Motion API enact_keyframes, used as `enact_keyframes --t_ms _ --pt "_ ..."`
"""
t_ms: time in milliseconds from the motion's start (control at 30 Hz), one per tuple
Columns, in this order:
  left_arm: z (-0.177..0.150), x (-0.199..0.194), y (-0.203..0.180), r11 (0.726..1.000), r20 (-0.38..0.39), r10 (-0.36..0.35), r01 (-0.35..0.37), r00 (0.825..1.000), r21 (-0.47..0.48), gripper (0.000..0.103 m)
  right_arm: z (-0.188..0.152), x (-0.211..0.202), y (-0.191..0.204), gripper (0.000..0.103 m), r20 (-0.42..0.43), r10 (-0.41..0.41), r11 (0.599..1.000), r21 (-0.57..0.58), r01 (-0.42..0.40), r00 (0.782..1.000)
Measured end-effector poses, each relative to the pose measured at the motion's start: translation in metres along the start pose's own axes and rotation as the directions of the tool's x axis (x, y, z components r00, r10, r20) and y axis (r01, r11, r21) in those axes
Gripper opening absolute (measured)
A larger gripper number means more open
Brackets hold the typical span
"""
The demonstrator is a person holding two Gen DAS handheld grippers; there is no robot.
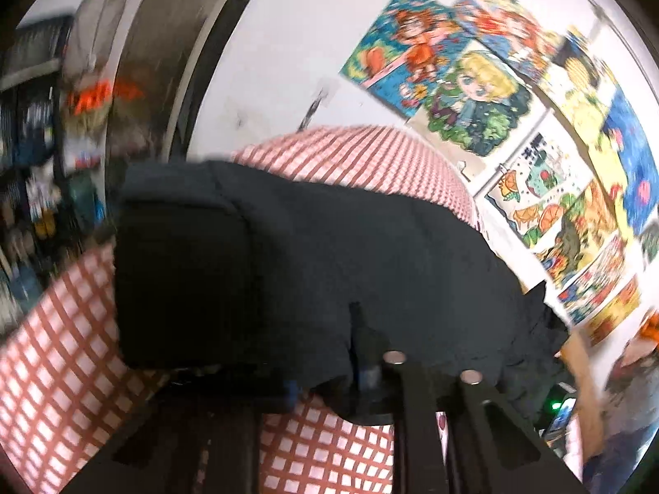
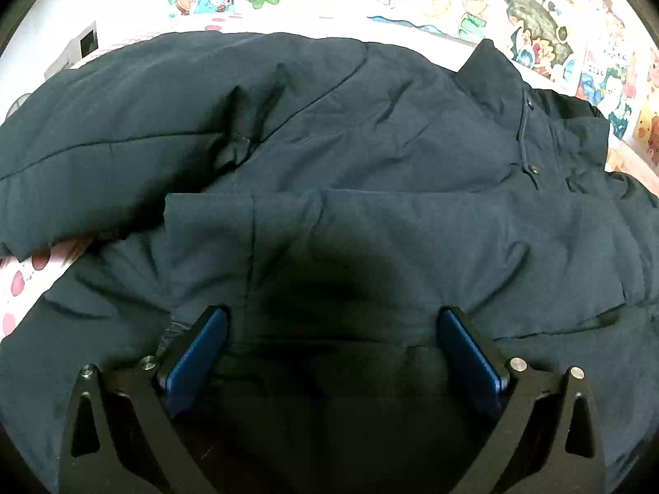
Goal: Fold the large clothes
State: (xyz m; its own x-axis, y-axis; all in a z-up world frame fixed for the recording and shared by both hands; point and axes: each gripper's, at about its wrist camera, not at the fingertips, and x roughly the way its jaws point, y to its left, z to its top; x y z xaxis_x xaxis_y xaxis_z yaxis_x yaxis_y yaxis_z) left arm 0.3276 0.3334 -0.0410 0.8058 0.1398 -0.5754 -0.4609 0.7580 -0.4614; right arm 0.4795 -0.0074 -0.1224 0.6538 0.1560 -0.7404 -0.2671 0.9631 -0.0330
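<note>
While we look along our right gripper, its jaws stand wide apart with nothing between them, and the blue pads hang just over the dark jacket. That jacket fills nearly all of the right wrist view. A flat folded part lies across the middle of the frame, a puffy sleeve stretches to the upper left, and the collar with its snaps pokes up at the upper right. A spotted cover peeks out at the left edge.

Our left gripper is harder to read. Its jaws are lost in dark cloth at the lower middle of the blurry left wrist view, so we cannot tell if they pinch it or not. The jacket bulges up in the middle of that frame. Under it is a red and white checked cloth, from the lower left to the top middle. Bright cartoon pictures hang on the white wall at the upper right.
</note>
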Motion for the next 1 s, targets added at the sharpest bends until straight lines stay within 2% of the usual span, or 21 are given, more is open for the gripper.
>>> enact_keyframes --t_ms 133,233,300,467,567,733,867,900,1000 --pt "0.012 -0.027 -0.03 0.995 0.09 0.002 -0.011 0.996 0.103 0.011 0.013 -0.02 -0.019 0.101 -0.026 0.035 0.996 0.083 -0.033 0.999" --pt "0.024 -0.051 -0.056 0.986 0.154 -0.043 0.017 0.987 0.165 0.01 0.021 -0.054 -0.044 0.101 0.015 0.117 0.978 0.174 -0.117 0.993" --pt "0.027 -0.066 -0.076 0.977 0.19 -0.07 0.029 0.979 0.21 0.009 0.021 -0.077 -0.056 0.101 0.037 0.145 0.972 0.184 -0.149 0.989" --pt "0.024 -0.106 -0.141 0.93 0.24 -0.176 0.081 0.955 0.36 0.009 0.01 -0.122 -0.09 0.101 0.069 0.115 0.982 0.144 -0.124 0.991" --pt "0.016 -0.122 -0.186 0.884 0.248 -0.239 0.105 0.939 0.456 0.009 -0.003 -0.147 -0.121 0.101 0.087 0.103 0.98 0.159 -0.116 0.991" --pt "-0.005 -0.132 -0.264 0.795 0.152 -0.34 0.197 0.928 0.574 0.009 -0.019 -0.18 -0.186 0.101 0.135 0.061 0.977 0.193 -0.087 0.989" --pt "-0.037 -0.122 -0.325 0.692 0.02 -0.376 0.266 0.926 0.671 0.009 -0.039 -0.199 -0.235 0.101 0.159 0.0 0.975 0.221 -0.036 0.987" --pt "-0.049 -0.115 -0.344 0.653 -0.03 -0.376 0.288 0.926 0.7 0.009 -0.046 -0.201 -0.248 0.101 0.159 -0.016 0.971 0.236 -0.022 0.987" --pt "-0.078 -0.094 -0.377 0.578 -0.133 -0.356 0.33 0.925 0.746 0.009 -0.06 -0.202 -0.279 0.101 0.157 -0.05 0.958 0.286 0.003 0.986"
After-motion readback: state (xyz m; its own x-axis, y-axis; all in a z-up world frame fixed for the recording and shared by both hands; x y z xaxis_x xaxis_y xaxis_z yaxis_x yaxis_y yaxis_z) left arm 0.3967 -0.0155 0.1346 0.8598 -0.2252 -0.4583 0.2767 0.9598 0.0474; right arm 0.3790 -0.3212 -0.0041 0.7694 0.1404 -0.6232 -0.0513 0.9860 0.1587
